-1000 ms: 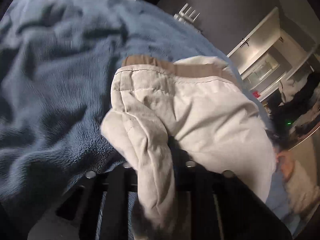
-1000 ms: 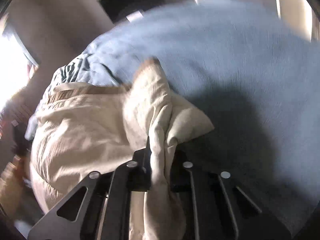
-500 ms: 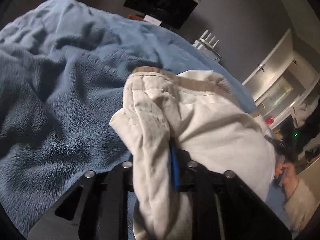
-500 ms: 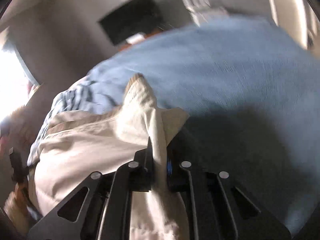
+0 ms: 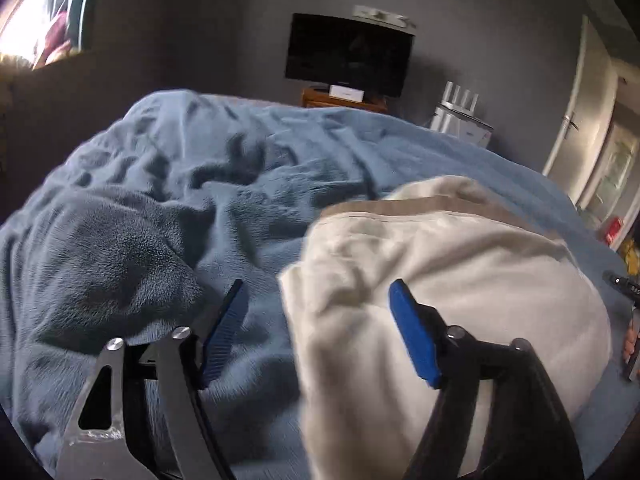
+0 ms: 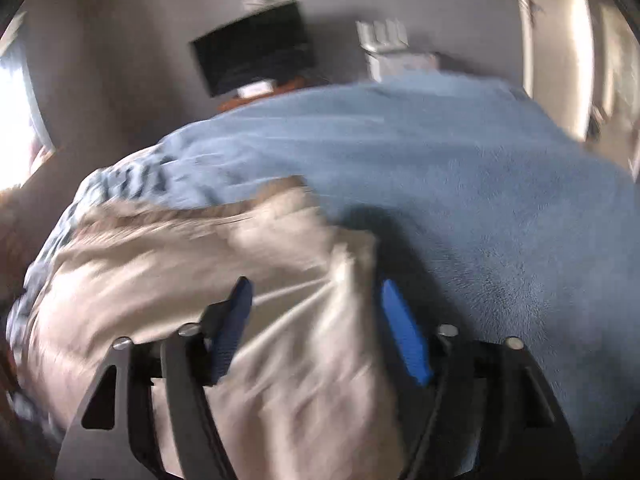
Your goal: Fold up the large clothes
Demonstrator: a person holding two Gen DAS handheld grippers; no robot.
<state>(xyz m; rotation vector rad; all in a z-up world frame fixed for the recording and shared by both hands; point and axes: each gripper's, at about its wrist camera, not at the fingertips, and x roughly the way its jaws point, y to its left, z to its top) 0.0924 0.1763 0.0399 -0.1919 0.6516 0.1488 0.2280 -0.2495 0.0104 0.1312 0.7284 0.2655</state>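
Observation:
A beige garment [image 5: 460, 280] with a tan waistband lies in a folded heap on the blue fleece blanket [image 5: 160, 220]. My left gripper [image 5: 316, 332] is open, its blue pads spread wide, with the garment's near corner lying loose between them. In the right wrist view the same garment [image 6: 180, 264] lies on the blanket [image 6: 500, 200]. My right gripper [image 6: 316, 324] is open too, its blue pads apart with the cloth's edge slack between them. That view is blurred by motion.
A dark TV [image 5: 348, 54] on a wooden stand is against the grey wall beyond the bed. A white router [image 5: 460, 112] sits to its right. A white door [image 5: 580, 120] is at the right. A bright window [image 5: 24, 28] is at the far left.
Both grippers were shut on corners of the garment; both have opened and let the cloth go. The garment has settled on the blanket, and both cameras have tilted up towards the wall.

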